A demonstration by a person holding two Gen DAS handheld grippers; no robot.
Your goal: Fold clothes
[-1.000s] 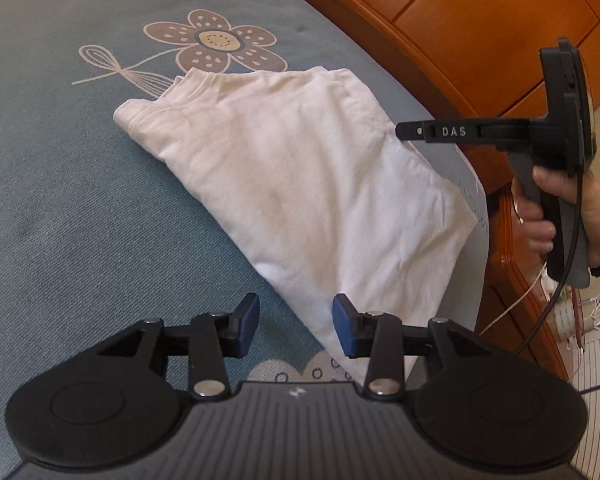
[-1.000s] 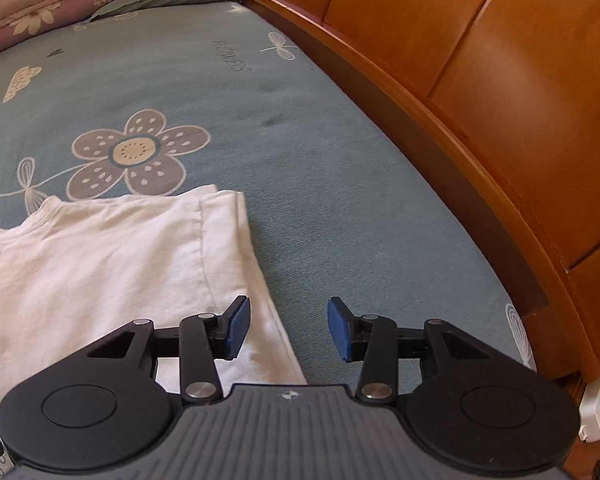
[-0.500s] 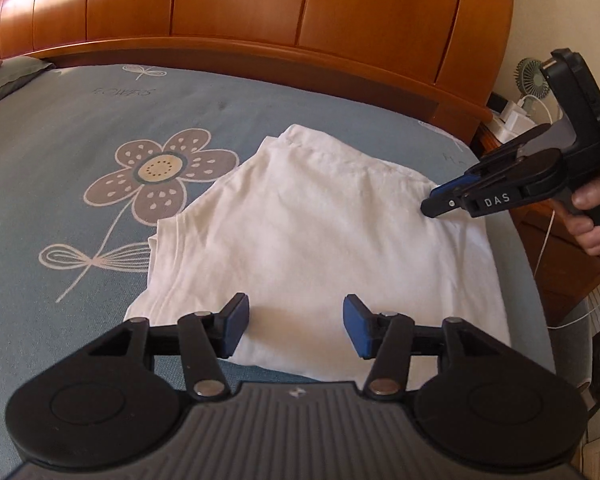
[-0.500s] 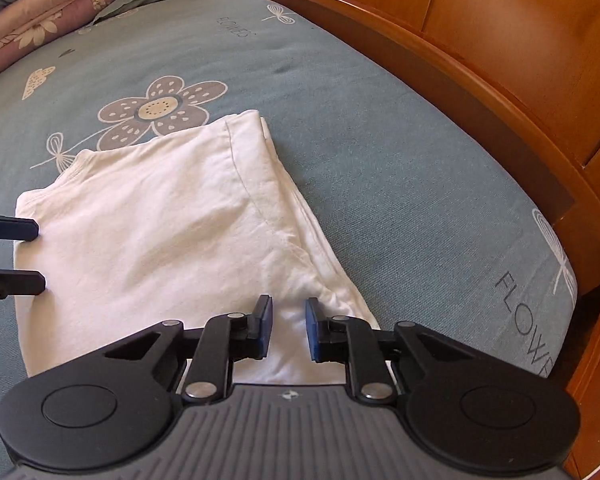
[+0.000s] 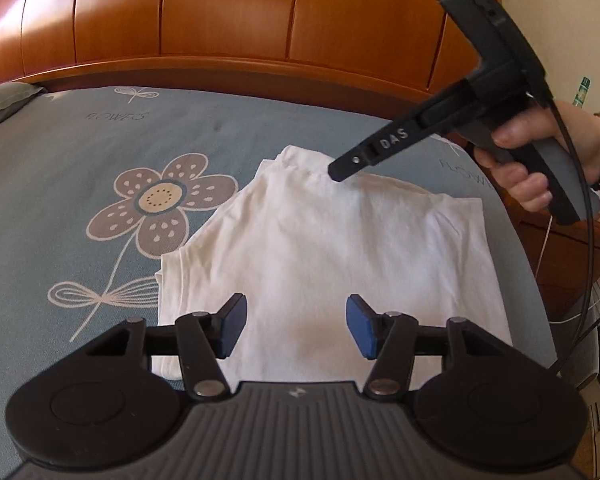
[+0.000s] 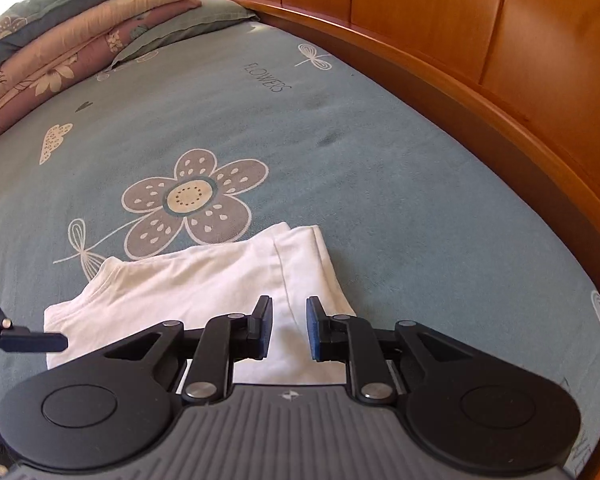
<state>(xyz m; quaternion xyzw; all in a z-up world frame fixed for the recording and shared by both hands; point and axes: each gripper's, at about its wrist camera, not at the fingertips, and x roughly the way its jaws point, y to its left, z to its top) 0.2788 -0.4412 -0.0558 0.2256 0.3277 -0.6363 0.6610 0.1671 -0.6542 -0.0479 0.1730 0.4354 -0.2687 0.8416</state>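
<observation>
A white folded shirt [image 5: 340, 248] lies flat on the blue flowered bed sheet [image 5: 80, 152]. My left gripper [image 5: 296, 320] hovers over the shirt's near edge; its jaws are opening and no cloth is between the blue pads. In the right wrist view the same shirt [image 6: 204, 280] lies under my right gripper [image 6: 288, 320], whose pads stand a narrow gap apart above the sleeve seam without pinching cloth. From the left wrist view, the right gripper [image 5: 340, 170] points down at the shirt's far edge, held by a person's hand [image 5: 540, 152]. One left finger [image 6: 32, 342] shows at the shirt's left corner.
A wooden headboard [image 5: 260, 20] runs along the far side of the bed. Stacked pillows and quilts [image 6: 60, 40] lie at the bed's far left end. A wooden nightstand [image 5: 572, 256] and a black cable [image 5: 588, 280] are beyond the bed's right edge.
The left view has rolled and swung to face the headboard, and the left jaws have widened. The right jaws have narrowed, and that gripper has shifted from the shirt's right side to its far edge.
</observation>
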